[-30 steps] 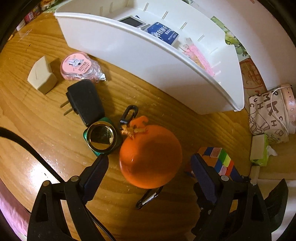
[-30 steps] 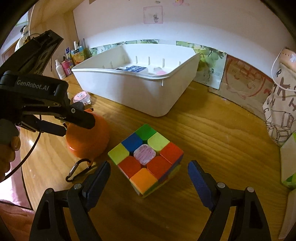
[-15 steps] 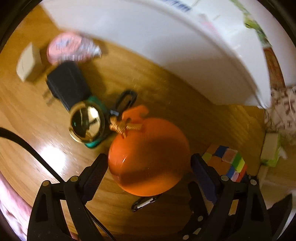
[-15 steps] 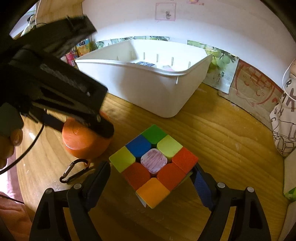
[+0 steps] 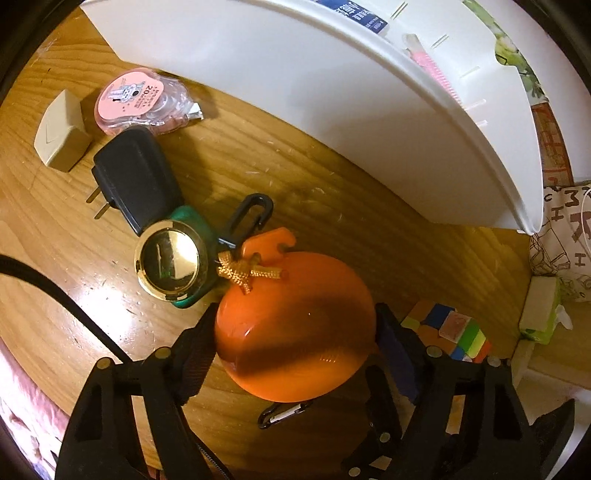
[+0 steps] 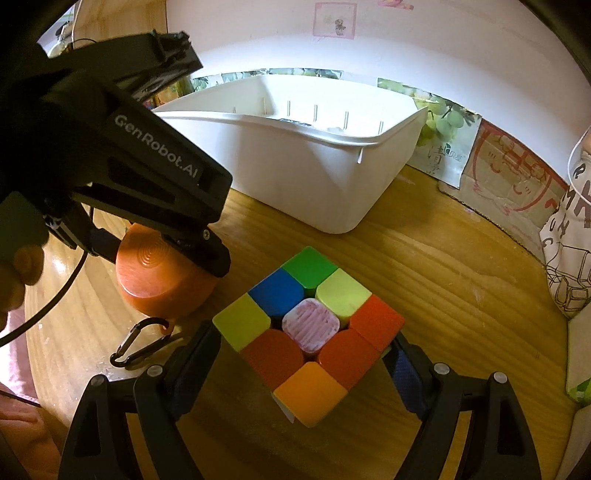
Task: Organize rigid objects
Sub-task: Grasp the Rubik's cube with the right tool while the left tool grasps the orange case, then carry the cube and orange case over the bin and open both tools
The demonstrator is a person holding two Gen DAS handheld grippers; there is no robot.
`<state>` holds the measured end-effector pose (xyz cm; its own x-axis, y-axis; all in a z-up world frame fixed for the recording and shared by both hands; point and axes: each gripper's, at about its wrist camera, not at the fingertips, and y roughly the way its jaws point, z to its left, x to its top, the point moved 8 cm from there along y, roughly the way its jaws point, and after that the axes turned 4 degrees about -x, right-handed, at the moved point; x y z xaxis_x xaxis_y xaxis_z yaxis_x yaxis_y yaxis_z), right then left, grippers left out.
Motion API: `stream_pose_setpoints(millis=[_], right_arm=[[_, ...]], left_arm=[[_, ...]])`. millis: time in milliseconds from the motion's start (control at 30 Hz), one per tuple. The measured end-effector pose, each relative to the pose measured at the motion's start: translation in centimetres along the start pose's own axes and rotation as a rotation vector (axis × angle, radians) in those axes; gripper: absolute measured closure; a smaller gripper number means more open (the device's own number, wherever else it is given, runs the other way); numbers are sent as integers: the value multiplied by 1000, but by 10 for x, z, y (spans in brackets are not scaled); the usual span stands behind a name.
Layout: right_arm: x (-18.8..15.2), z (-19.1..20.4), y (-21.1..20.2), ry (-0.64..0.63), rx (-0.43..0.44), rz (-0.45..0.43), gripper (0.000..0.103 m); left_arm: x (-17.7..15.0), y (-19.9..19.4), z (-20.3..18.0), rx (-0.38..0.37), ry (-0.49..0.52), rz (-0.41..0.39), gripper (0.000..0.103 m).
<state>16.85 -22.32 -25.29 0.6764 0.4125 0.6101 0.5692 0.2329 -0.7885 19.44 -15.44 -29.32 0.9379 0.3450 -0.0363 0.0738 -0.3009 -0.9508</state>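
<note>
Closing left gripper fingers around the smooth round orange plastic container on the wooden counter.
Its curved sides could squirt free; right gripper fingers stand open astride the multicoloured puzzle cube.

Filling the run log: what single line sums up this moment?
left gripper: closing around orange ball | right gripper: open astride puzzle cube | white bin: behind

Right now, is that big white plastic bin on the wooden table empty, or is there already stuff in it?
Not empty. The white plastic bin already holds a pink comb and a blue-labelled packet; the rest of its inside is hidden.
</note>
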Motion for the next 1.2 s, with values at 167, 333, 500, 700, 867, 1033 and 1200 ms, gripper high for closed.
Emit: stream_pose_setpoints(millis=[167,333,500,700,867,1033,1200], right_arm=[[-1,-2,-1,-2,-17,3,26],[-1,-2,-1,-4,-9,11,26],[-2,0,-2,-10,3,28,26],[-2,0,-10,-16,-8,17,26],[-1,4,-19,-34,-20,2,26],[1,11,-32,-28,-5,-16,26],[1,22,-44,-15,15,-24,26]], left_arm=[[1,1,-1,-2,7,10,21],[5,-1,0,-2,12,13,21],[-7,-1,-3,0,28,18,21],[-23,-2,4,0,22,34,21],[-37,-2,15,-3,6,46,21],[-56,-5,29,-9,-23,53,21],[-70,-9,46,-25,-70,63,22]])
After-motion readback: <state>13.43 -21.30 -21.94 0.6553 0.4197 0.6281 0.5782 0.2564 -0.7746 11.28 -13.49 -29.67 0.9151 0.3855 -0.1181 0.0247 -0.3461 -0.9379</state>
